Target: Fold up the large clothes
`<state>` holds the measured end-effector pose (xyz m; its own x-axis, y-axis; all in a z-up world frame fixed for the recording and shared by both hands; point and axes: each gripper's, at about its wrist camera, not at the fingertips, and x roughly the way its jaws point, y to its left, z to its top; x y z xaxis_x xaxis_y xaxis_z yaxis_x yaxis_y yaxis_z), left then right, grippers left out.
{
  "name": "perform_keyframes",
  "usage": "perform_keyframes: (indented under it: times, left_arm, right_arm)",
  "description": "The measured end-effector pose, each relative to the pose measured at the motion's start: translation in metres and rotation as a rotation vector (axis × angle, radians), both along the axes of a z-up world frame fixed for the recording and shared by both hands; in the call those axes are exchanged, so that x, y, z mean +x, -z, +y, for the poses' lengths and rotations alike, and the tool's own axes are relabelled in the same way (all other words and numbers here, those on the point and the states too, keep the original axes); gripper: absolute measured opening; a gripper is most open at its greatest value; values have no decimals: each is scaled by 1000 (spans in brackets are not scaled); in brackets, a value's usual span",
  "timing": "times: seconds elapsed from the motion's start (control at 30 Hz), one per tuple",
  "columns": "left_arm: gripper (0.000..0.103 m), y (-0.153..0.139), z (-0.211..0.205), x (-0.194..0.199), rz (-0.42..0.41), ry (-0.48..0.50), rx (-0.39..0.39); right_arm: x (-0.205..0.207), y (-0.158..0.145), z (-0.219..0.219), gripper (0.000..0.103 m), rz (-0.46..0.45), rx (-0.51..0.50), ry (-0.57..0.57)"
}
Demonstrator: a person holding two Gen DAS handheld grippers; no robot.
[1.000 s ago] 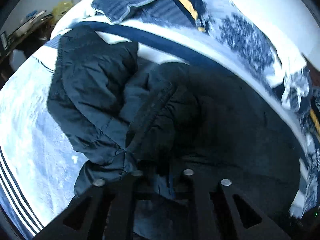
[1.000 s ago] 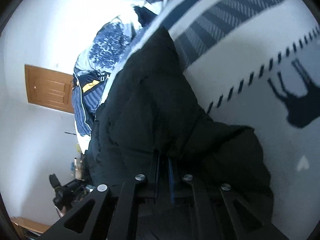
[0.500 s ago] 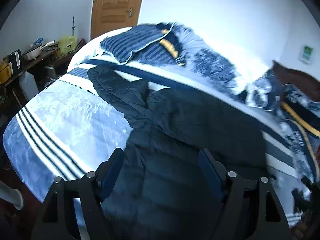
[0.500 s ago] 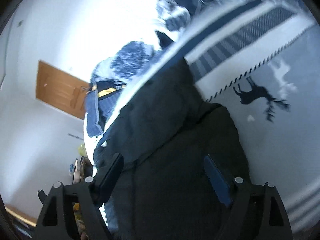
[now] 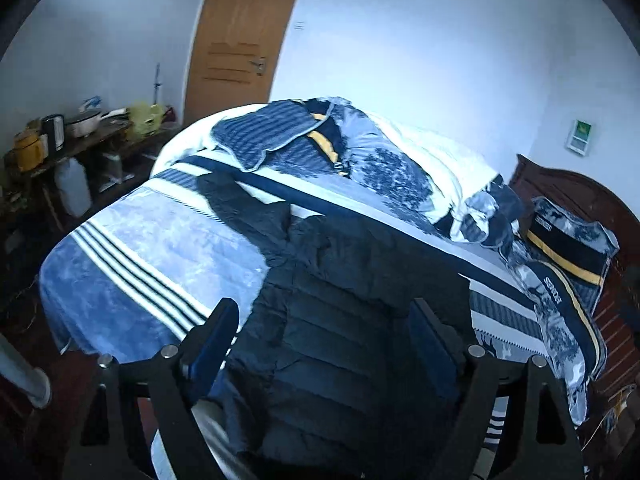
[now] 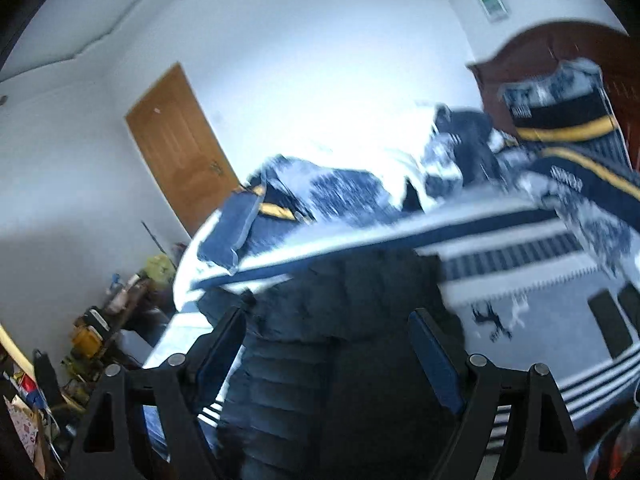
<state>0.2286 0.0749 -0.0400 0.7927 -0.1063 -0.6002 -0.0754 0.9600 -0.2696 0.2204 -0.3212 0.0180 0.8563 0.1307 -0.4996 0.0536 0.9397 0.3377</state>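
A dark navy quilted puffer jacket (image 5: 340,320) lies spread on the bed, its body toward me and one sleeve (image 5: 244,208) stretched toward the far left. It also shows in the right wrist view (image 6: 340,340), which is blurred. My left gripper (image 5: 324,332) is open and empty, held above the jacket's near part. My right gripper (image 6: 326,336) is open and empty, also above the jacket.
The bed has a blue and white striped blanket (image 5: 152,248). A crumpled blue quilt and pillows (image 5: 360,160) lie along the far side. A dark wooden headboard (image 5: 580,196) is at the right. A cluttered side table (image 5: 72,136) and a wooden door (image 5: 240,40) stand at the left.
Both grippers were shut on the jacket a second ago; they have opened, let go of it and pulled back and up. The jacket now lies spread on the bed.
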Motion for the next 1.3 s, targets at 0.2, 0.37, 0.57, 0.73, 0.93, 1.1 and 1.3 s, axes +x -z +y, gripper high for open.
perform_keyframes:
  times: [0.2, 0.37, 0.57, 0.73, 0.93, 1.1, 1.3]
  left_arm:
    - [86, 0, 21, -12, 24, -55, 2]
    - [86, 8, 35, -10, 32, -94, 4]
    - [86, 8, 43, 2, 19, -137, 58]
    - [86, 11, 45, 14, 6, -179, 129]
    - [86, 19, 54, 43, 16, -196, 137]
    - [86, 36, 66, 81, 41, -209, 114]
    - [86, 71, 101, 165, 109, -232, -40]
  right_arm:
    - [7, 0, 30, 86, -10, 63, -33]
    - [25, 29, 58, 86, 63, -15, -33]
    - [50, 49, 92, 86, 106, -47, -149]
    - [78, 61, 111, 86, 139, -70, -205]
    - [120, 71, 137, 86, 168, -102, -241]
    - [162, 84, 153, 86, 204, -101, -264]
    - [223, 103, 172, 86, 265, -106, -303]
